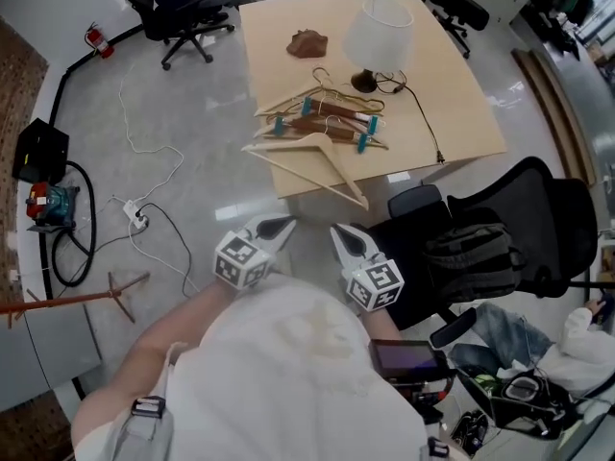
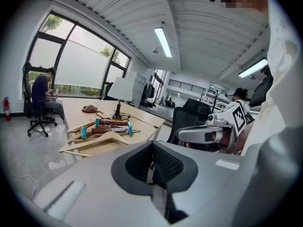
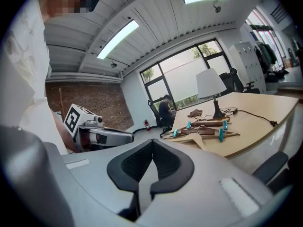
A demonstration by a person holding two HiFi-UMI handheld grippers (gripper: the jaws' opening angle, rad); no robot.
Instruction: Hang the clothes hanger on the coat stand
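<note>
Left gripper (image 1: 282,226) and right gripper (image 1: 342,234) sit side by side at lower centre of the head view. Both have their jaws pressed together on nothing, tips toward the table (image 1: 461,104). That pale table fills the upper centre. Grey floor (image 1: 192,190) lies open to its left, crossed by a white cable (image 1: 144,147). A black office chair (image 1: 524,224) crowds the lower right, near the table's corner. A wooden coat stand (image 1: 91,298) shows at the lower left edge, well apart from the hangers. The pale wooden hanger (image 1: 309,155) lies at the table's near edge with both ends jutting past it. Just behind it, darker hangers with teal clips (image 1: 327,120) lie tangled beside a white-shaded lamp (image 1: 378,35).
</note>
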